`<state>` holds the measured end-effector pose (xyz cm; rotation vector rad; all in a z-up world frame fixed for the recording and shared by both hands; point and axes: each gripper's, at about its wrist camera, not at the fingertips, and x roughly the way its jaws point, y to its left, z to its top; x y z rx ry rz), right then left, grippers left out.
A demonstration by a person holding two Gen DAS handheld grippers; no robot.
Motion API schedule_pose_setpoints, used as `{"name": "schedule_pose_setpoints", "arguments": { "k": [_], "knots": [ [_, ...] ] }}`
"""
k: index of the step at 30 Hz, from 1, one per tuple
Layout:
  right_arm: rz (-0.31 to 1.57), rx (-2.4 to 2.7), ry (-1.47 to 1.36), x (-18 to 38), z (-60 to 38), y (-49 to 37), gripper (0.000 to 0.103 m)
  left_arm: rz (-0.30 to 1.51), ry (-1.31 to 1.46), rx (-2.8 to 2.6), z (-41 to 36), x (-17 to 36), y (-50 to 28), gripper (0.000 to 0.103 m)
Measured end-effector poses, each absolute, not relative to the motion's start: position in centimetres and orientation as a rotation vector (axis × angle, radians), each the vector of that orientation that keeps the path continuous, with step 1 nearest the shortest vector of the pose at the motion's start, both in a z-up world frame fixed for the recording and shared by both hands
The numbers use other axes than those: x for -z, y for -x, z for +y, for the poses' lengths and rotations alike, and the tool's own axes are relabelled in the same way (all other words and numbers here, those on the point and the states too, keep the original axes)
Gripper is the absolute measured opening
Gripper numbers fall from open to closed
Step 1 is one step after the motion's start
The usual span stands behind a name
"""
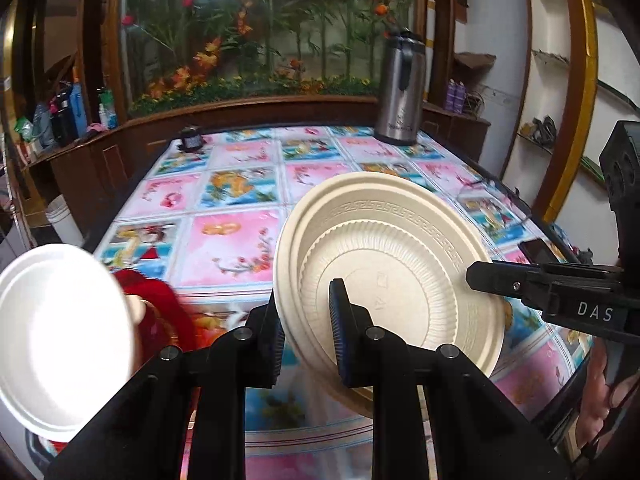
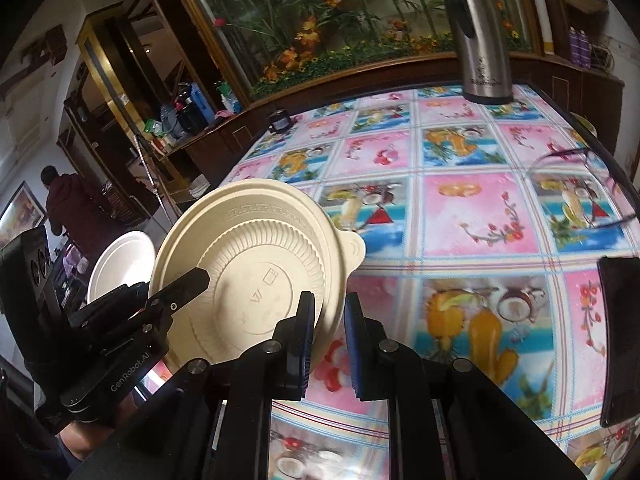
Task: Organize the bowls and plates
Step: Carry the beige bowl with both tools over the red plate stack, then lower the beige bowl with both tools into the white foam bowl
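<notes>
**Both grippers pinch one tilted beige plate above the patterned table**

The left gripper point(image 1: 306, 334) has its blue-padded fingers pressed onto the near rim of a beige plate point(image 1: 400, 256), one pad on each face. The right gripper point(image 2: 328, 332) clamps the same plate point(image 2: 256, 272) at its opposite edge, so the plate hangs between the two tools, tipped up on edge with its ribbed underside and key-pattern border facing the cameras. A small tab sticks out from its rim in the right wrist view. The plate is raised clear of the table.

Beyond the left gripper, a white plate point(image 1: 60, 344) appears at the left, bright and blurred, held up off the table next to something red point(image 1: 160, 312); what supports it cannot be told.

The table point(image 1: 224, 200) wears a glossy cloth of pink and blue squares printed with fruit and flowers. A steel thermos jug point(image 2: 476, 36) stands upright at the far right corner, a small dark object point(image 2: 282, 120) sits at the far left edge, eyeglasses point(image 2: 580, 184) lie near the right side, and a dark phone point(image 2: 620, 340) rests at the right edge.

Behind the table, a wood-framed glass case holds artificial flowers point(image 2: 312, 28). A person in a dark red top point(image 2: 68, 208) stands at the back left.
</notes>
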<state>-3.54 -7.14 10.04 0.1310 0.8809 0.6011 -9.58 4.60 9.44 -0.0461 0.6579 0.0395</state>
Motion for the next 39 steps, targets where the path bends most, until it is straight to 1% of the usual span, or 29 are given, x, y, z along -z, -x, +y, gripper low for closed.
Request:
{"name": "schedule_pose_setpoints", "arguments": {
  "k": [7,14,23,29,39],
  "knots": [
    [0.869,-0.692,-0.107,-11.7,-2.8,3.7,0.015,0.608,0.07,-0.126,8.5,-11.1,11.8,0.018],
    [0.879,-0.831,-0.081,-13.4,3.7,4.3,0.015,0.559,0.12,-0.249,14.3,-13.0,14.7,0.018],
    [0.905,-0.954,-0.038,-13.2,12.2,5.9,0.015,0.572,0.184,-0.398,20.4,-12.0,17.0,0.018],
    [0.937,-0.957,0.0,-11.6,15.2,5.9,0.015,0.595,0.198,-0.429,21.8,-10.6,17.1,0.018],
    [0.968,-0.934,0.031,-10.1,16.1,5.5,0.015,0.608,0.207,-0.44,22.4,-9.7,17.5,0.018]
  ]
}}
